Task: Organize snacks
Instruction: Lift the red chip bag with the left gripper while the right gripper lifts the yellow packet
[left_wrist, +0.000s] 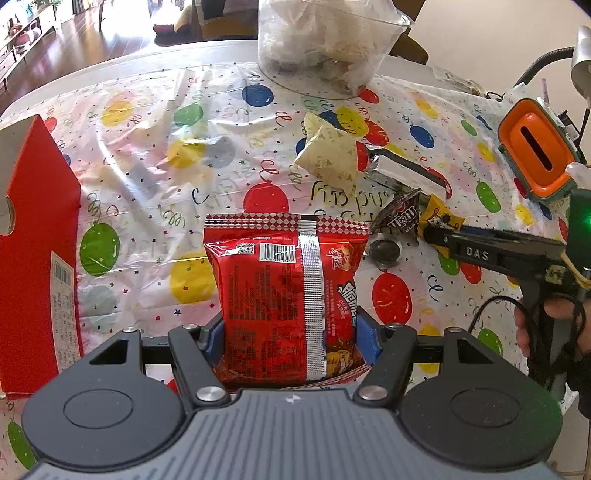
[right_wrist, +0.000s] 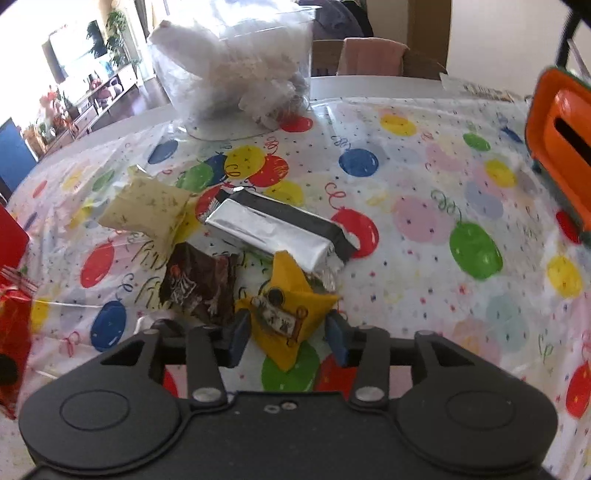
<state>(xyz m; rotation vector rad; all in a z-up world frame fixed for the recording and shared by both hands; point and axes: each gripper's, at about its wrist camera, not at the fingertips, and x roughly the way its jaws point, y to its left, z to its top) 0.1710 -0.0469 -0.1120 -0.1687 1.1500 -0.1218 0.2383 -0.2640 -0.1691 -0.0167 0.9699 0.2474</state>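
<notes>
Blue-padded fingers (right_wrist: 236, 332) of the right gripper (right_wrist: 286, 334) straddle a yellow candy sachet (right_wrist: 284, 314), spread, not yet pinching.
Left gripper (left_wrist: 291, 339) clamps a red foil snack bag (left_wrist: 284, 291); right should close squarely, clear of the brown wrapper (right_wrist: 201, 284) at ten o'clock.

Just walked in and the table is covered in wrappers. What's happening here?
A person is sorting snacks with a hand-held claw in each hand. The left claw is clamped on a red snack bag, held above the balloon-print tablecloth. The right claw sits open around a small yellow packet, pads not pressing on it. A brown candy packet, a silver bar and a pale packet lie loose nearby.
</notes>
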